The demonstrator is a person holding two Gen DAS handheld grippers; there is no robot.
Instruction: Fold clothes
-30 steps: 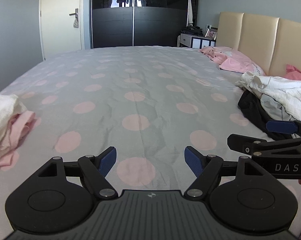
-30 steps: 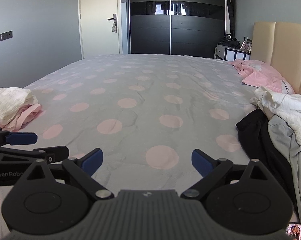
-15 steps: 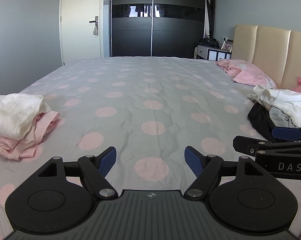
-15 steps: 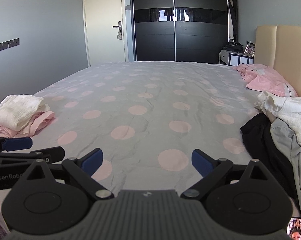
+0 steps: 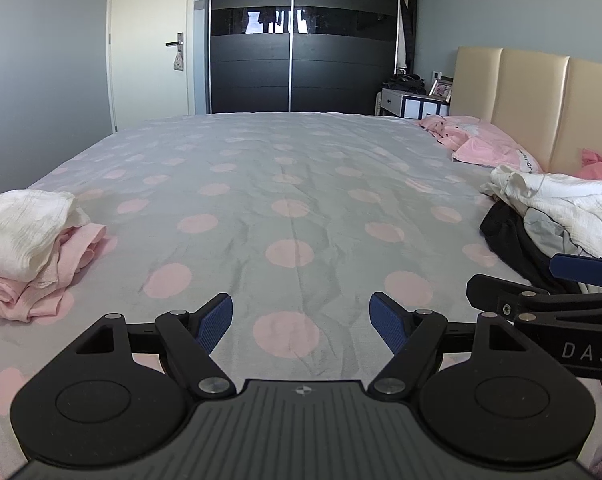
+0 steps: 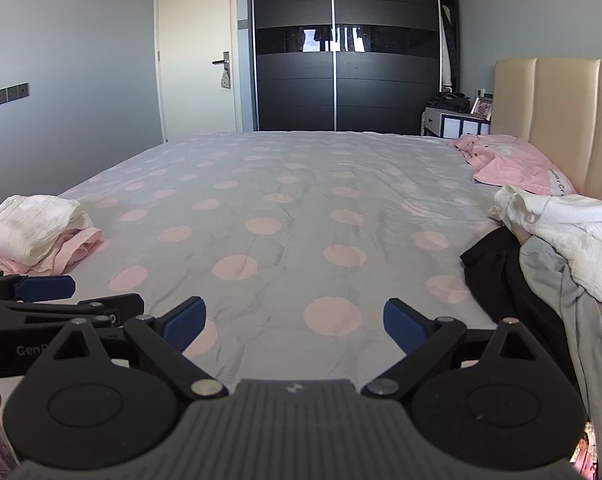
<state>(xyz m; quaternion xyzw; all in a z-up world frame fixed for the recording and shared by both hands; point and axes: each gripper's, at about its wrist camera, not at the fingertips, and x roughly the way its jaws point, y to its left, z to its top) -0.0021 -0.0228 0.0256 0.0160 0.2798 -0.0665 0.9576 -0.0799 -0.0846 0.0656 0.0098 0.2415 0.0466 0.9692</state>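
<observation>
Both the left hand-held gripper [image 5: 301, 322] and the right hand-held gripper [image 6: 294, 320] are hovering empty with jaws apart over the bed [image 5: 293, 184], seemingly between garments, so the next move is reaching rightward to the unfolded heap [image 6: 549, 240], opposite the folded stack [image 5: 29, 240].

- A wide bed [image 5: 293, 184] fills the room, its grey sheet dotted with pale pink circles.
- Beyond its far edge stands a tall black wardrobe [image 5: 301, 40] with sliding doors and a glossy band that catches daylight.
- Left of the wardrobe is a cream door [image 5: 149, 44] with a metal handle.
- Right of the wardrobe sits a small white nightstand [image 5: 415, 103] with a photo frame.
- A cream padded headboard [image 5: 541, 100] backs the bed's right side.
- Walls are grey-blue.
</observation>
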